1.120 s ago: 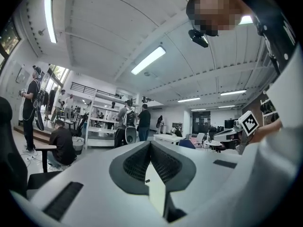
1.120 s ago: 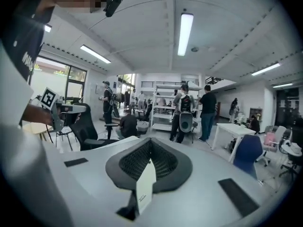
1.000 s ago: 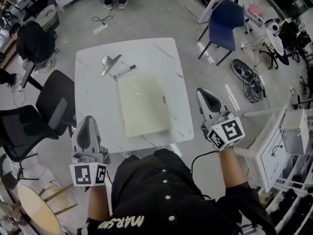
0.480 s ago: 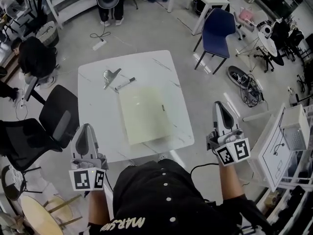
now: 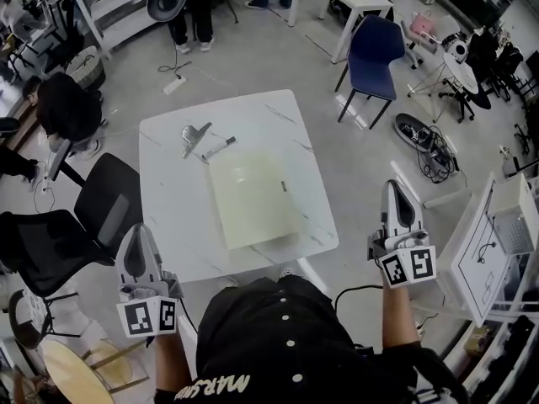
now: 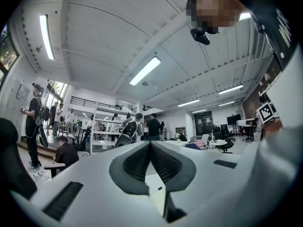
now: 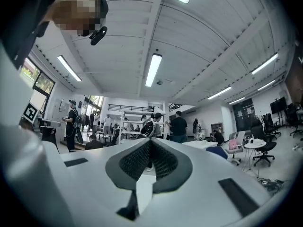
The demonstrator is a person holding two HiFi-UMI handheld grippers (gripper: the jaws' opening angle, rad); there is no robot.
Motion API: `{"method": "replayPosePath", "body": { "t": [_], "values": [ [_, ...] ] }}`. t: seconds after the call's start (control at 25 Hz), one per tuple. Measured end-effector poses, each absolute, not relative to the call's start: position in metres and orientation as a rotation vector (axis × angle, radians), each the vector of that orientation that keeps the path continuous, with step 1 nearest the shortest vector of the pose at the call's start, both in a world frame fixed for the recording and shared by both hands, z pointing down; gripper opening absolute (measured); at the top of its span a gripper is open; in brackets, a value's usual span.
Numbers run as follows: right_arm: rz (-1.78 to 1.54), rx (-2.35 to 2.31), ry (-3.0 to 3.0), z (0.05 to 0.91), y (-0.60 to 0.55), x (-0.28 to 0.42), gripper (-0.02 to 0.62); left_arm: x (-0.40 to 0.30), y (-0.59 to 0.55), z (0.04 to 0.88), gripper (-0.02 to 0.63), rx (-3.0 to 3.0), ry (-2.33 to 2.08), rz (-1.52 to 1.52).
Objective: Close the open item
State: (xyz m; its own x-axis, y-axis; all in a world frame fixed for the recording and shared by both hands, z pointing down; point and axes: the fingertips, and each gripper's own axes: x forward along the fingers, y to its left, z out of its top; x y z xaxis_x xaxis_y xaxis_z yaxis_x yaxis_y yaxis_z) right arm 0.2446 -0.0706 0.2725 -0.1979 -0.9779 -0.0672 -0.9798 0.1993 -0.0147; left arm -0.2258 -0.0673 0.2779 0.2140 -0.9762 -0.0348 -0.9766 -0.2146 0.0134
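Now off the near table corners, over open floor, left gripper and right gripper show jaws closed, empty.

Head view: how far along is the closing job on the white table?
Done, apparently: the pale folder lies flat on the table as one slab. In hand: nothing; the left gripper and right gripper are both shut and empty, held off the table's near edge. Left: nothing obvious, though the marker beside the metal clip is too small to check for a cap.
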Motion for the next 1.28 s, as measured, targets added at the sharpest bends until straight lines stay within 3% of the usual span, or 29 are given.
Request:
{"method": "replayPosePath", "body": {
  "t": [1.28],
  "values": [
    [0.041,-1.867,2.516,0.286,-0.077,0.196,0.026,-0.223,-0.057,0.281,0.017,-2.422,1.968,0.028]
  ]
}}
